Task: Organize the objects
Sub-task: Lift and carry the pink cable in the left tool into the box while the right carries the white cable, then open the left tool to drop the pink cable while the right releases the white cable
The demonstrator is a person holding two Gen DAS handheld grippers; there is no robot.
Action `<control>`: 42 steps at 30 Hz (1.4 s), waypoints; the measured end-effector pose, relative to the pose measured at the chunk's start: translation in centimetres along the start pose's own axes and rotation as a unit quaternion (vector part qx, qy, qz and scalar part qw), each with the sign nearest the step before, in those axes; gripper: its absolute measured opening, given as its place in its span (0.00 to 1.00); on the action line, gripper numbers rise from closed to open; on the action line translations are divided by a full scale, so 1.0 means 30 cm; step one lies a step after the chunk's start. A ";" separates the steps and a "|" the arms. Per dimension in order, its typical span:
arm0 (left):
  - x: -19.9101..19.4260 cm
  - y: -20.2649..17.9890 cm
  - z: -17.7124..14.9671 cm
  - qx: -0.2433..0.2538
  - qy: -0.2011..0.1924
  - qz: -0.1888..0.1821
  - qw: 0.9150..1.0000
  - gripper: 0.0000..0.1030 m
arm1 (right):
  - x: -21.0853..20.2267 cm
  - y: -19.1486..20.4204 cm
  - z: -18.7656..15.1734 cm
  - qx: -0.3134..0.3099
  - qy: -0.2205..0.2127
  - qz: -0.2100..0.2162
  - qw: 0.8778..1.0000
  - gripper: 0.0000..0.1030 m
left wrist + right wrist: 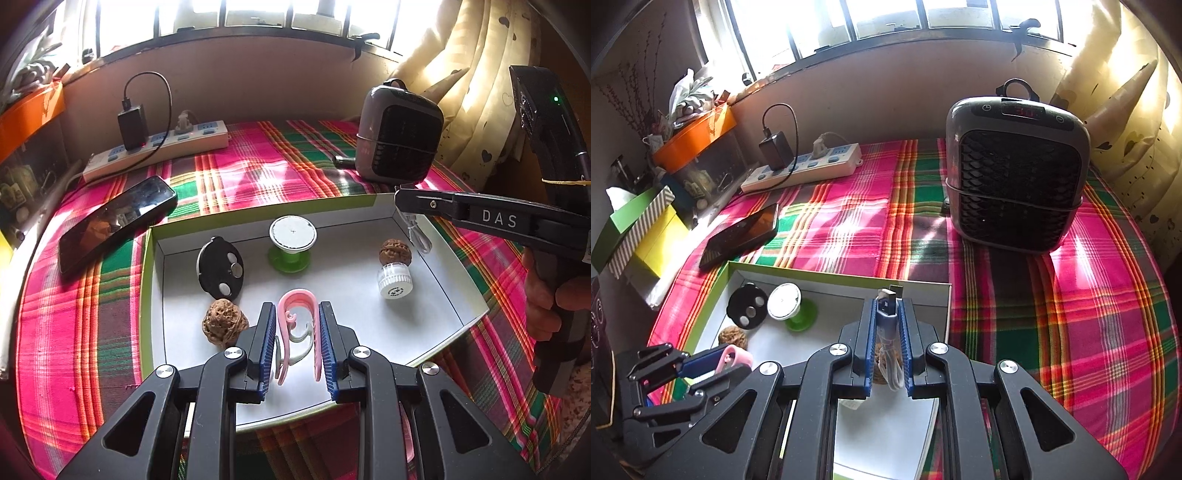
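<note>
The left tool (297, 341) pinches the pink clip (295, 306); the right tool (887, 332) clamps the USB cable (886, 308). Its dangling loop could snag the box rim (945, 295); the springy clip may slip.

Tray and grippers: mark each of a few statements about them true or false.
1. The left gripper holds a pink clip. True.
2. The right gripper is empty. False: it is shut on a USB cable.
3. The green spool stands inside the tray. True.
4. The phone lies in the tray. False: it lies on the plaid cloth beside it.
5. Two walnuts are in the tray. True.
</note>
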State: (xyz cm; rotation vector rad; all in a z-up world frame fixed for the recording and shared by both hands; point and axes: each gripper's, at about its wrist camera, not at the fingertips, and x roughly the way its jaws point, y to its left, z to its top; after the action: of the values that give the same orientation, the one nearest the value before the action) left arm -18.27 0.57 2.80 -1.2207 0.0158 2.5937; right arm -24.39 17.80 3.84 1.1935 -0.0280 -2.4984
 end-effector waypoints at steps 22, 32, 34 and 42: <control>0.084 0.012 0.017 -0.001 0.021 0.004 1.000 0.21 | 0.090 0.006 -0.001 -0.036 0.027 -0.017 0.999 0.12; 0.091 0.011 0.022 -0.005 0.021 0.000 1.000 0.21 | 0.104 0.010 -0.005 -0.034 0.030 -0.017 0.999 0.12; 0.090 0.012 0.023 -0.007 0.021 0.000 1.000 0.21 | 0.105 0.011 -0.004 -0.033 0.030 -0.018 0.999 0.12; 0.090 0.013 0.023 -0.007 0.021 0.000 1.000 0.21 | 0.106 0.013 -0.005 -0.032 0.029 -0.018 0.999 0.12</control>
State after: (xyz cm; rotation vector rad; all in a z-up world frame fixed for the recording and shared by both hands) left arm -20.53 0.95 1.16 -1.2800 0.0048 2.5721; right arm -25.97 16.38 1.44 1.2499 0.0873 -2.4743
